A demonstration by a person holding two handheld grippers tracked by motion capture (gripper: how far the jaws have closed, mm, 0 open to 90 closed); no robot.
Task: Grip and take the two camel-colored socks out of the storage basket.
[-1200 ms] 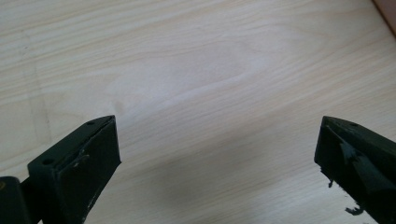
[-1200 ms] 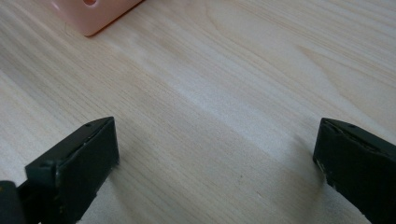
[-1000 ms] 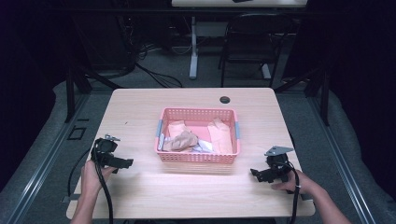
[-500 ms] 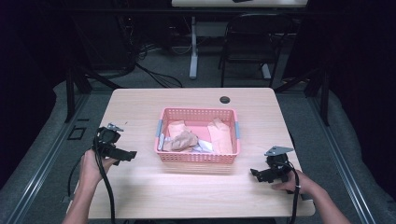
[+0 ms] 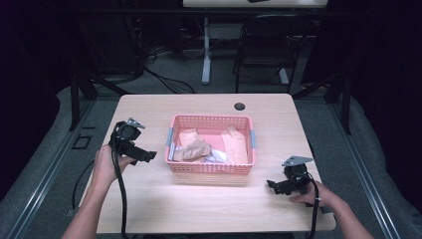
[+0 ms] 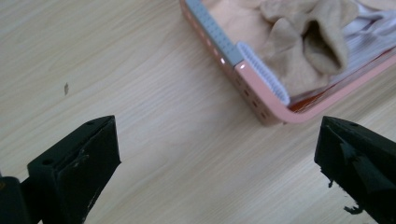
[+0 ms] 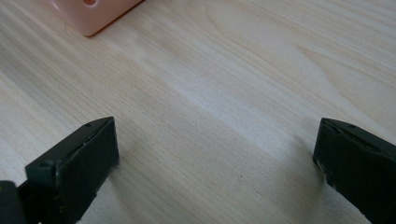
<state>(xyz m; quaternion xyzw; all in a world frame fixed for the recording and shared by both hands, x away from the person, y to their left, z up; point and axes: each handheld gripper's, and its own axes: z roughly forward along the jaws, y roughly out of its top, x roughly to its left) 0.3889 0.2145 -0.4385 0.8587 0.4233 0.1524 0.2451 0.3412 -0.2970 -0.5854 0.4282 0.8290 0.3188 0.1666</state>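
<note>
While the left gripper (image 5: 148,157) is raised above the light wooden table (image 5: 164,209) with its black jaws wide apart and empty, the right gripper (image 5: 273,185) rests low by the table's near edge, equally wide and empty. Between them stands the pink plastic basket (image 5: 209,168), and inside it, towards the left side, lies a crumpled beige cloth (image 6: 303,42). This cloth looks soft and light, so I think a pinch on its raised fold would hold best.

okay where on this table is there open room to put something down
Bare light wooden table lies behind the pink plastic basket up to the small black round cap, and along the near edge between the left gripper and right gripper. Inside the basket, crumpled beige cloths crowd it.
</note>
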